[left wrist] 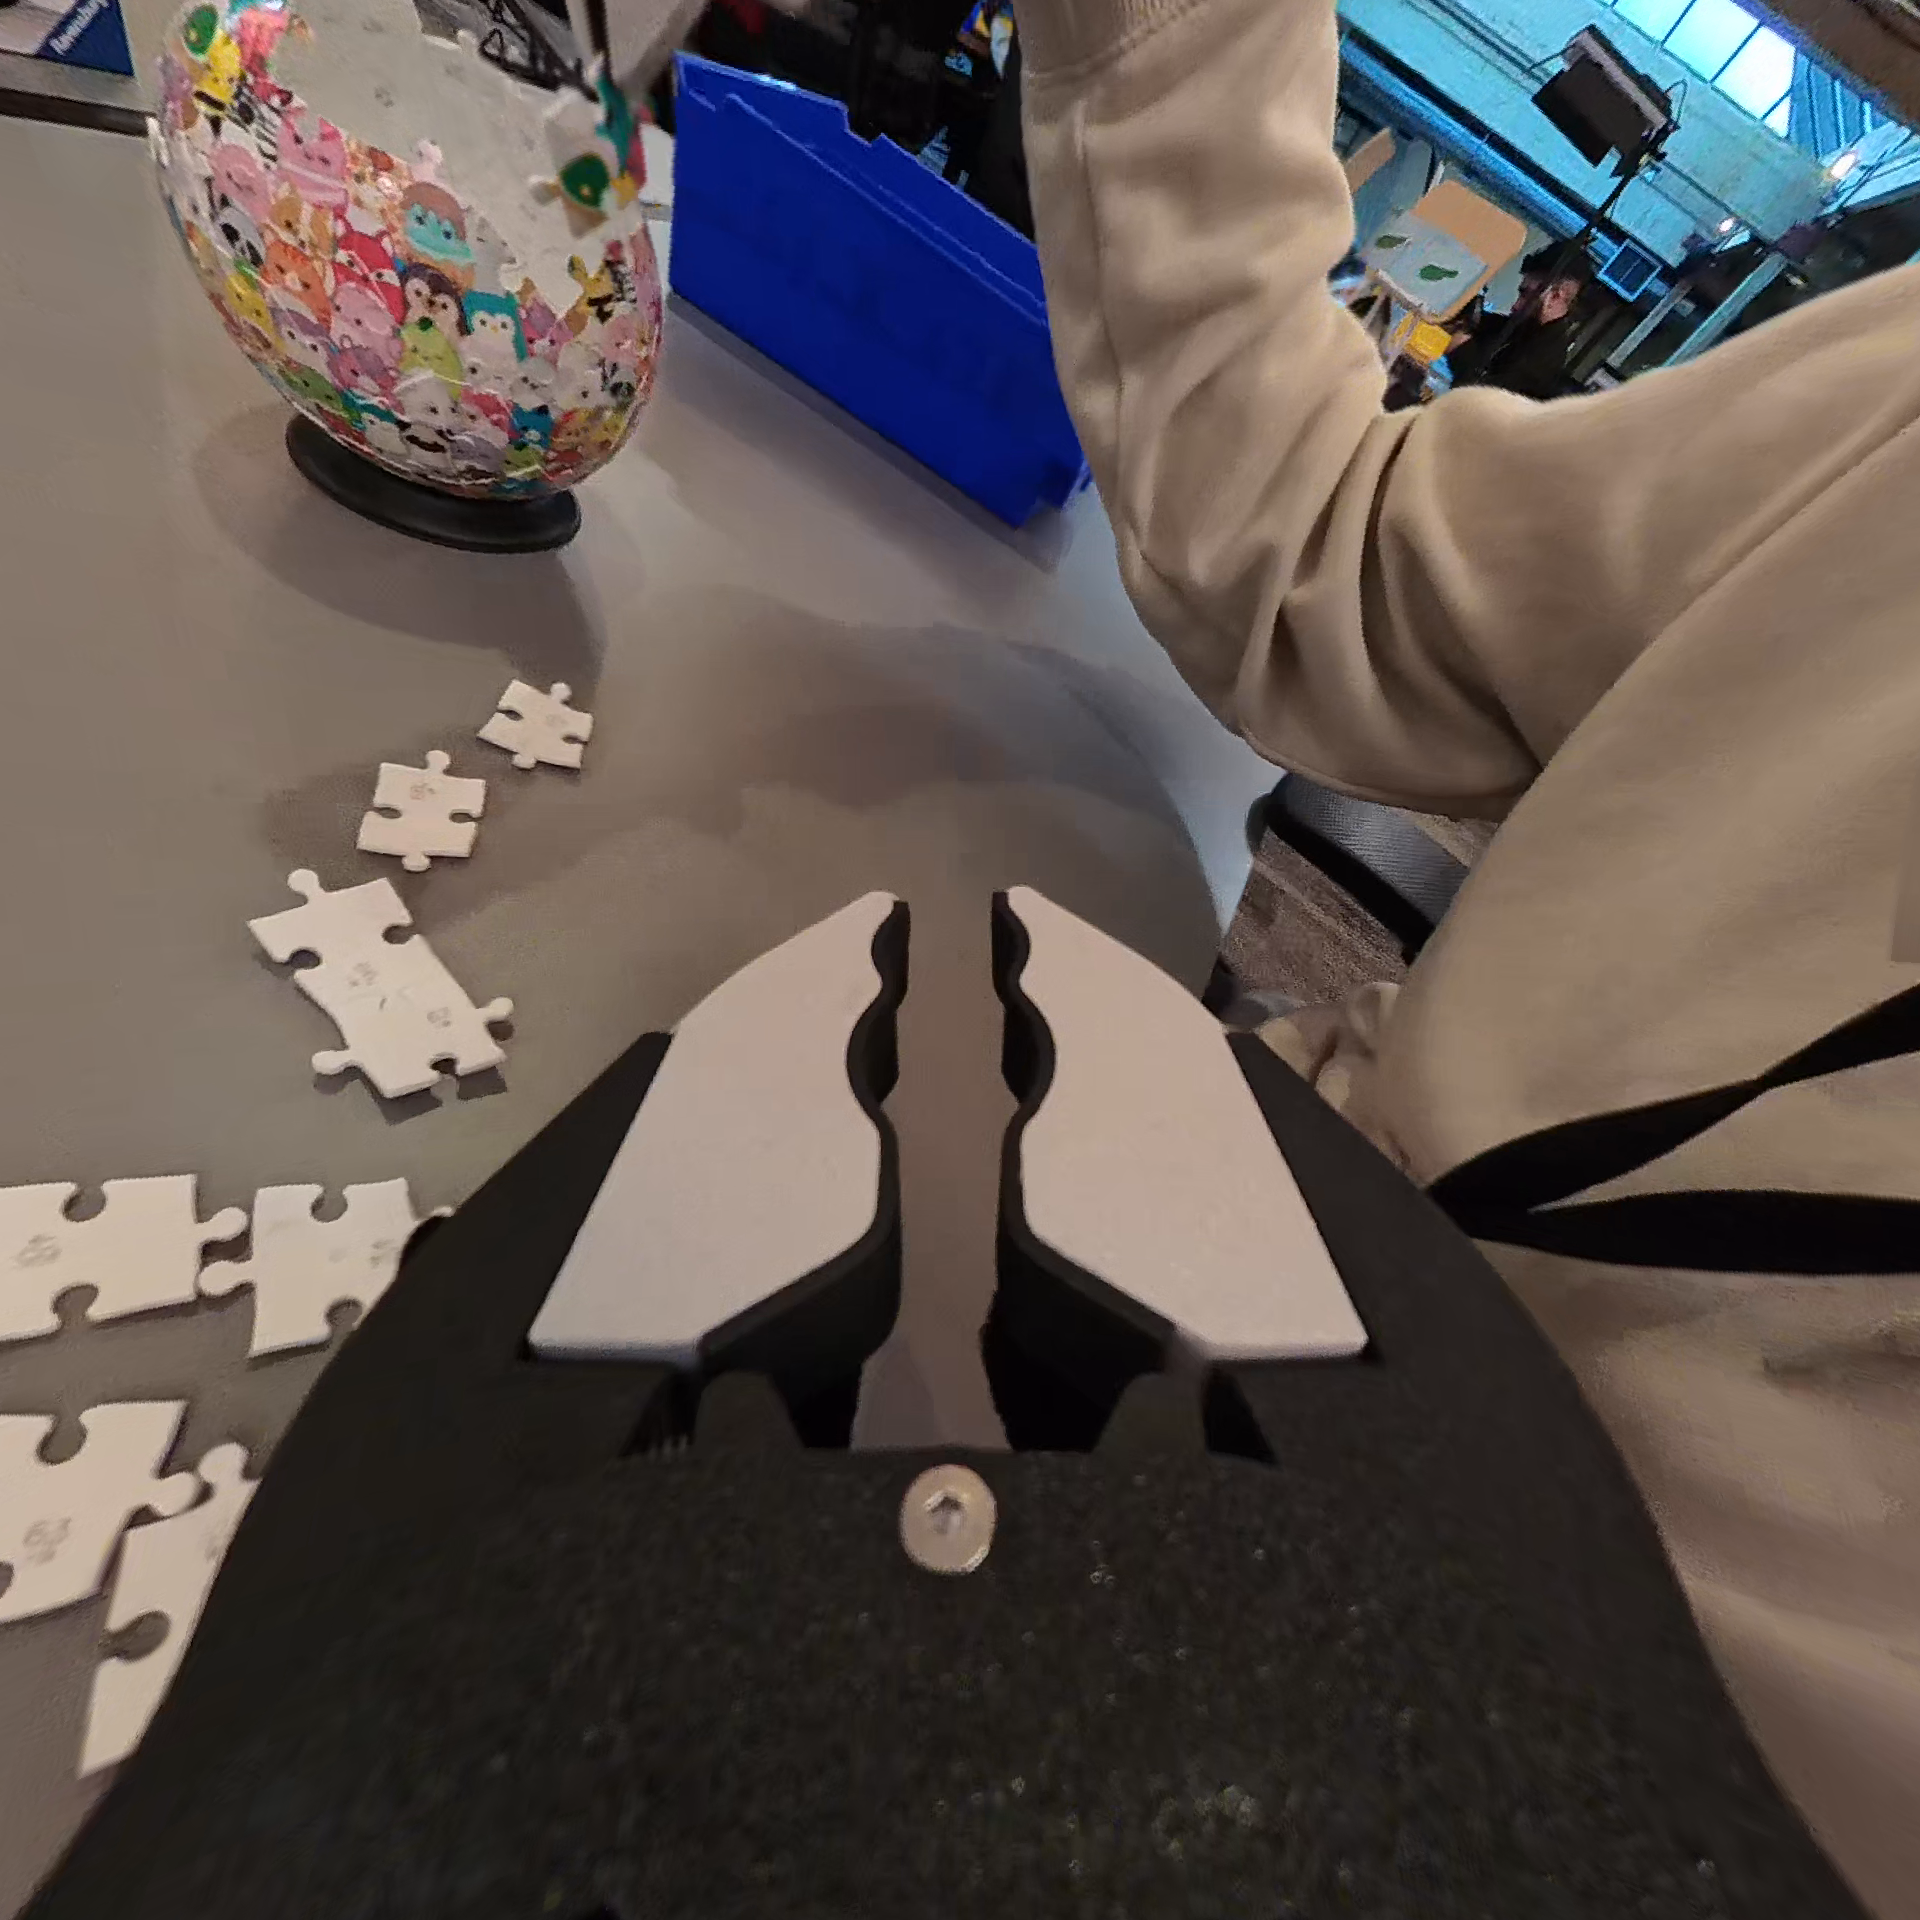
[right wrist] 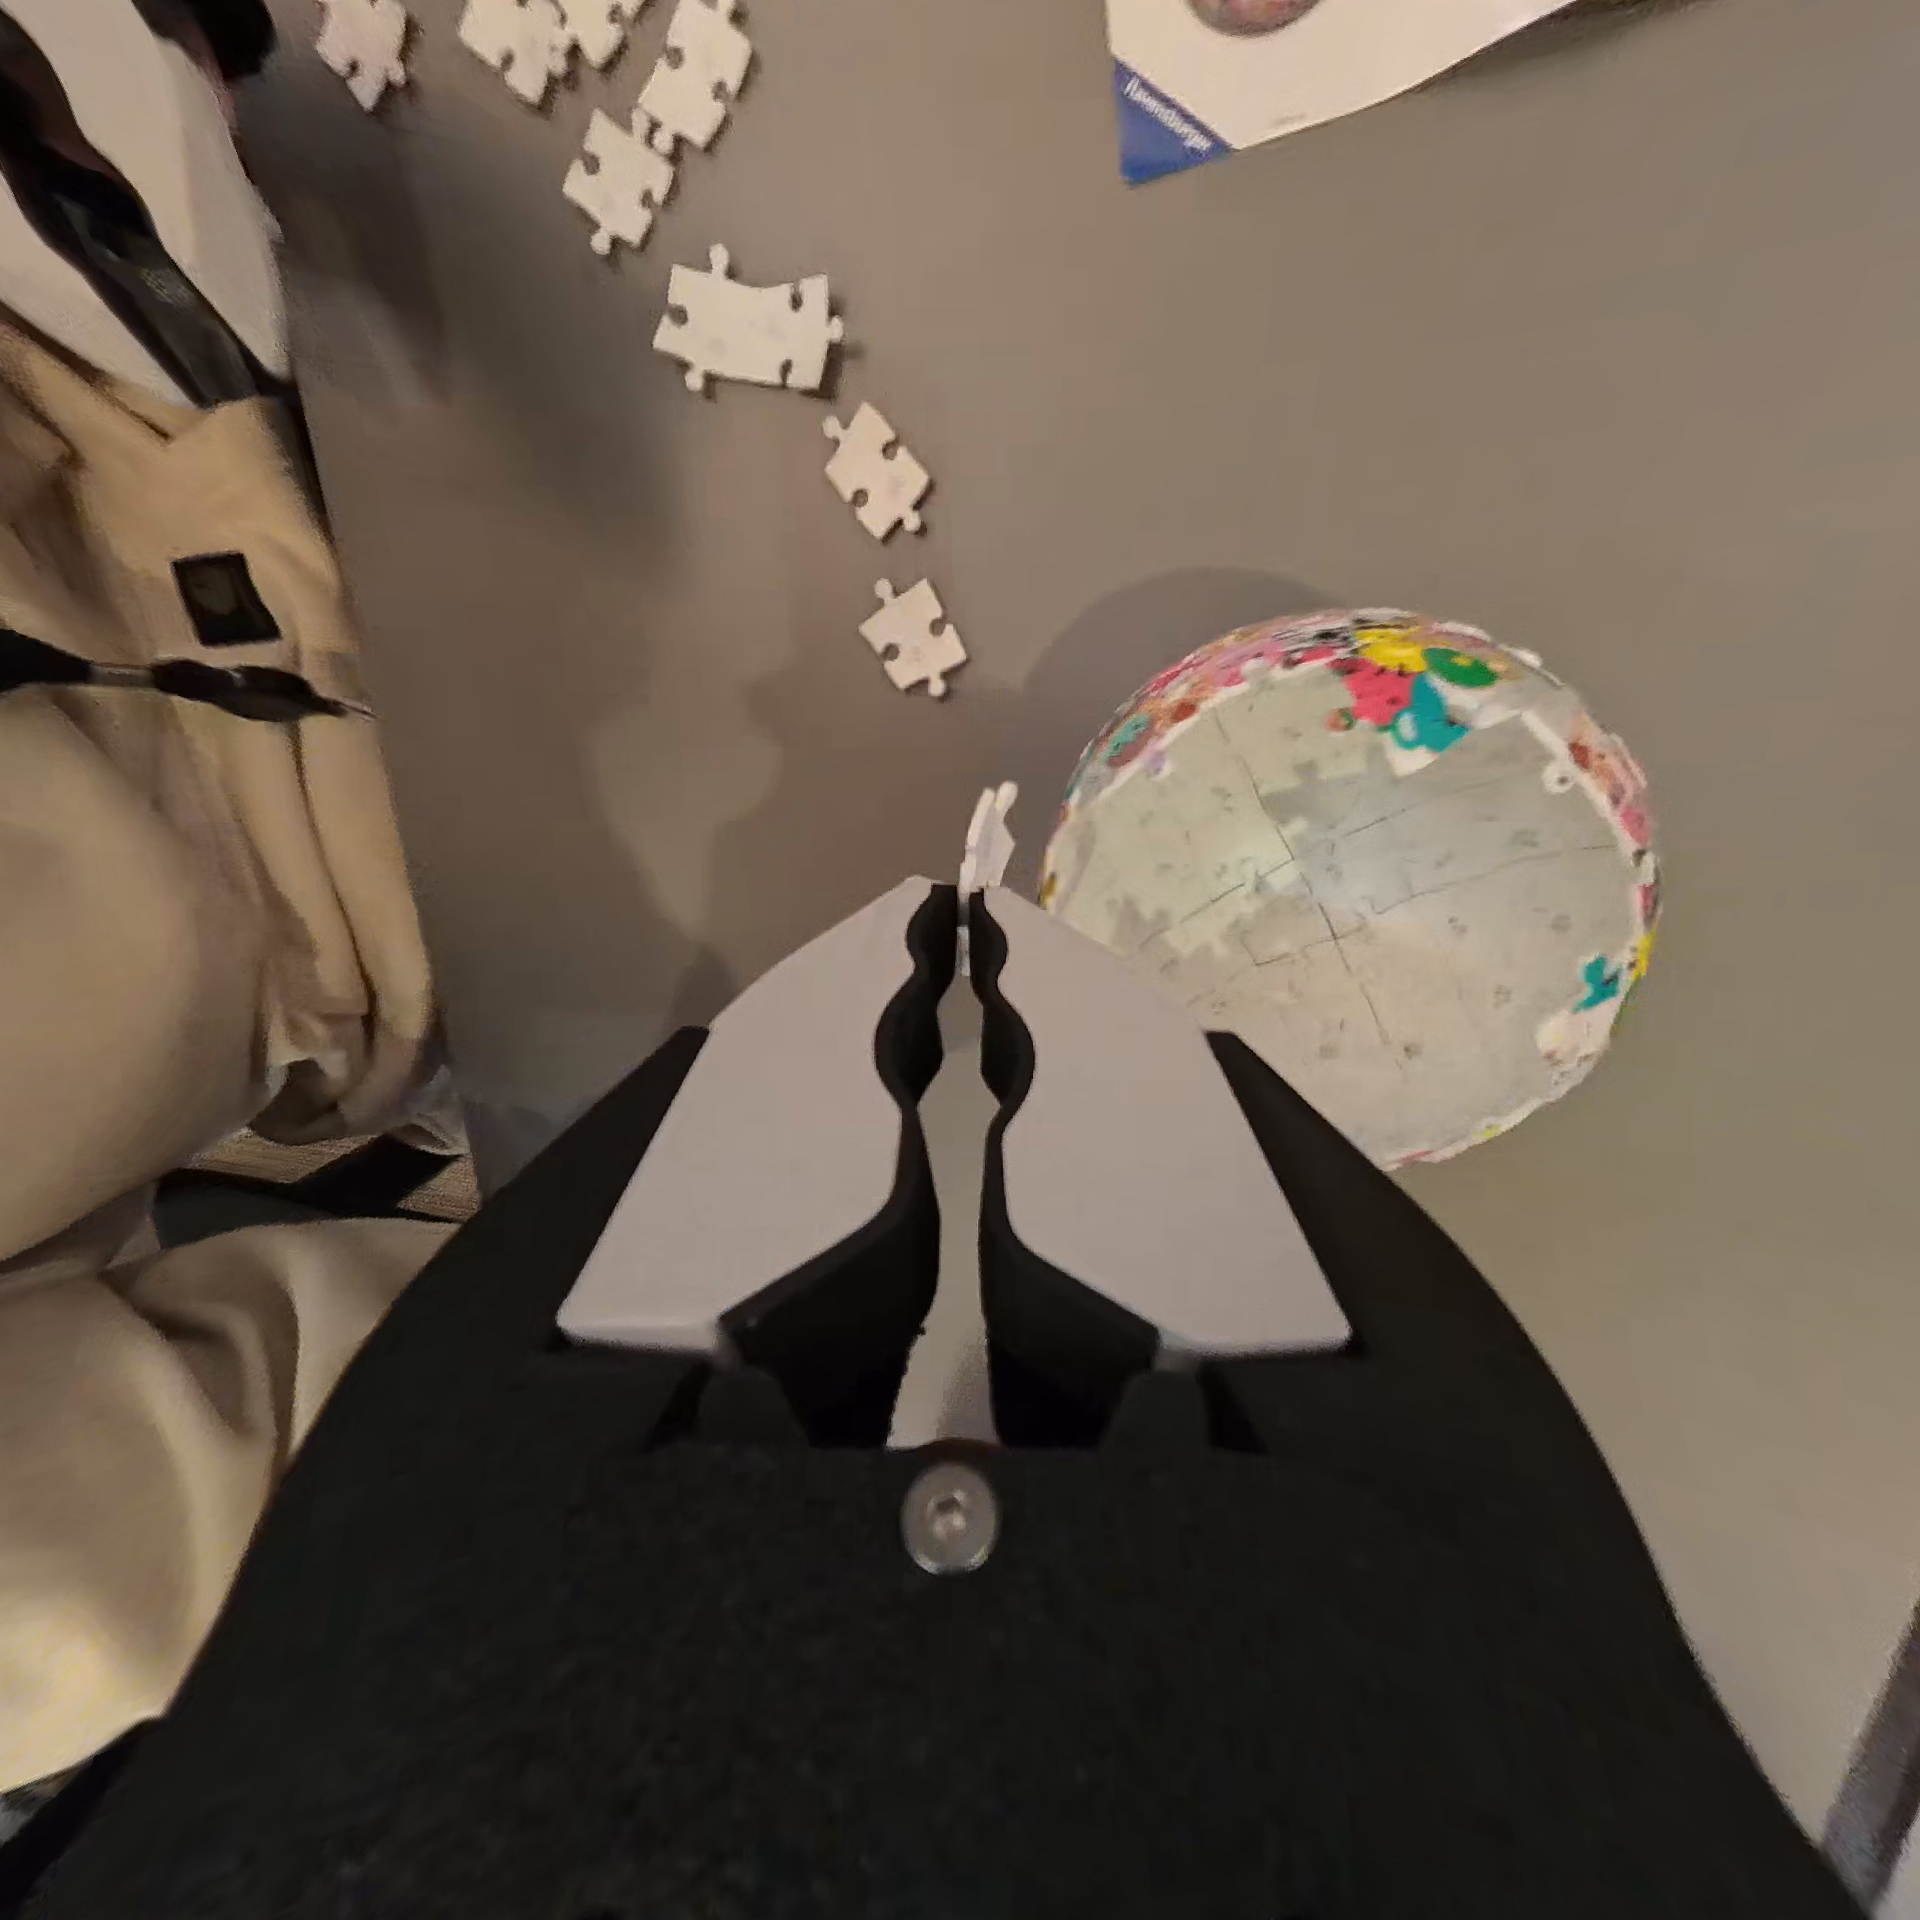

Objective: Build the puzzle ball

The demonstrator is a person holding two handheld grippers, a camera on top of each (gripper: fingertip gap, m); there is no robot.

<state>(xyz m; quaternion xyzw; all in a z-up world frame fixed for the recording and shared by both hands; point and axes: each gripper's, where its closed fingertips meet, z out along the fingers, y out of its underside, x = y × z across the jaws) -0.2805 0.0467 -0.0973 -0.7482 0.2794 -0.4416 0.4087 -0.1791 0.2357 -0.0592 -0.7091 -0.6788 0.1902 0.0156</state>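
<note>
The right gripper pinches a puzzle piece edge-on by its tips just left of the puzzle ball at right of centre — such a thin hold could let it twist or slip when pressed in. The left gripper hangs low at the frame's centre over the table, jaws parted and empty — it does not brace the ball, which might rock on its black stand.

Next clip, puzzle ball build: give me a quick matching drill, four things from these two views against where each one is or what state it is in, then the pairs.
Things:
1. left gripper
2. right gripper
3. puzzle ball
4. blue bin

States or places:
A. sits on a black ring stand, top unfinished
B. shut on a puzzle piece held edge-up beside the ball
C. fingers apart, nothing between them
D. stands on the table behind the ball

Pairs: 1-C, 2-B, 3-A, 4-D
</note>
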